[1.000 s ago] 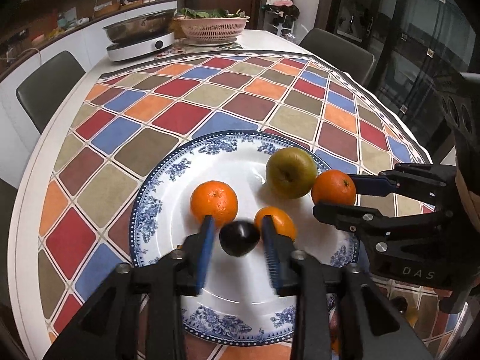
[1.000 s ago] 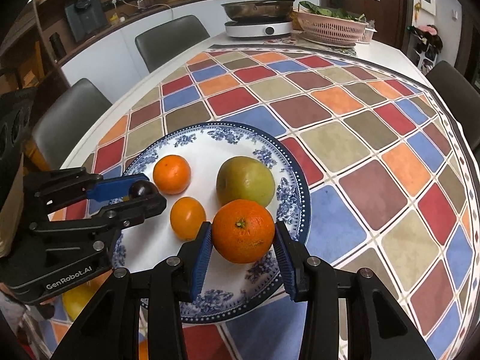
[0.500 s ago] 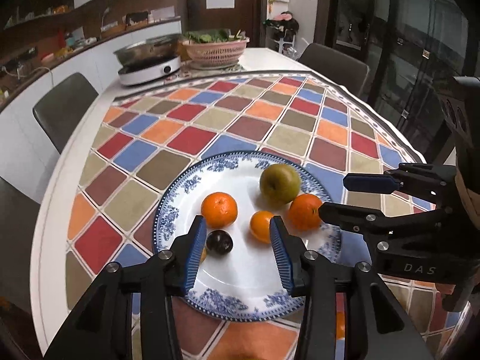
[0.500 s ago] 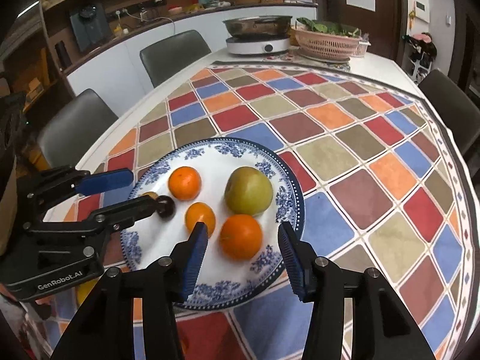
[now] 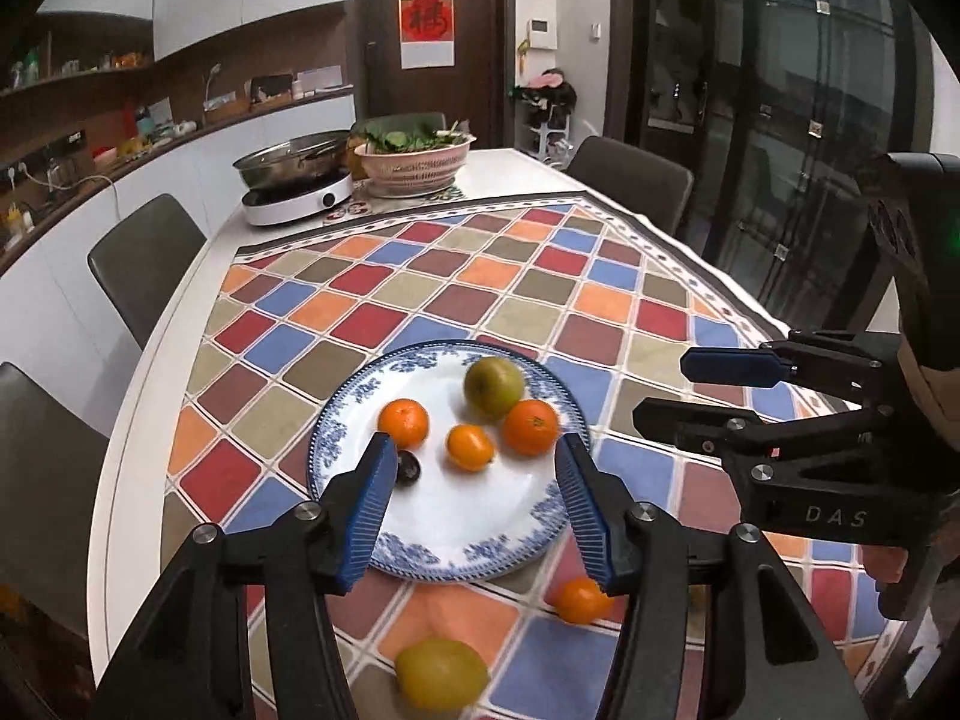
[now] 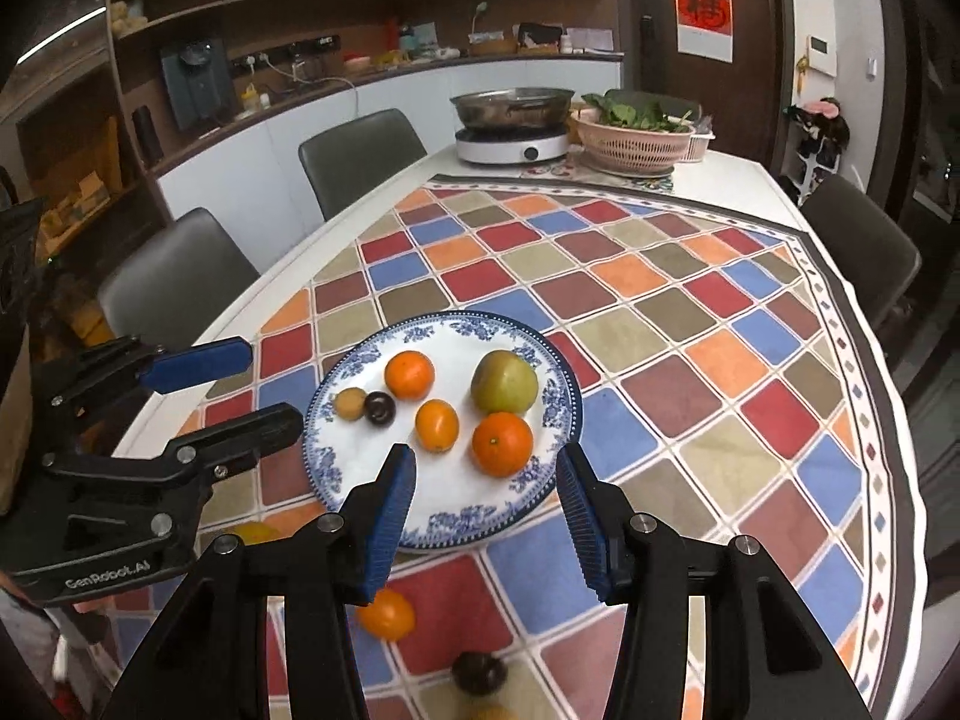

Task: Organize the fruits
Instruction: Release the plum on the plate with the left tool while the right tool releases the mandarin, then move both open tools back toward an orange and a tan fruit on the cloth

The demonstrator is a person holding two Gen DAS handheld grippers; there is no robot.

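Partway done. Blue-patterned plate (image 6: 558, 420) sits on the checkered cloth (image 6: 660, 324) on the counter (image 5: 510, 162) and already holds six fruits: green apple (image 6: 503, 382), big orange (image 6: 501, 443), two smaller oranges (image 6: 409, 374) (image 6: 437, 425), dark plum (image 6: 380, 408), small tan fruit (image 6: 350, 403) at the plate's left side. All sit apart or just touching, none stacked.

Left gripper (image 5: 474, 501) fingers released, wide apart, nothing between them, raised over the near rim of the plate. Right gripper (image 6: 486, 513) same: fingers spread, empty, above the near rim.

Still off the plate, on the cloth near the person: loose orange (image 6: 387, 613), dark fruit (image 6: 478, 672), yellow-green fruit (image 5: 441, 672); left view also shows the orange just below the plate rim. Something yellow peeks under the left gripper body in right view, likely that same yellow-green fruit, cannot tell for sure.

Judgement: at least three pieces left to pick up and place; plate has open room at its front half.
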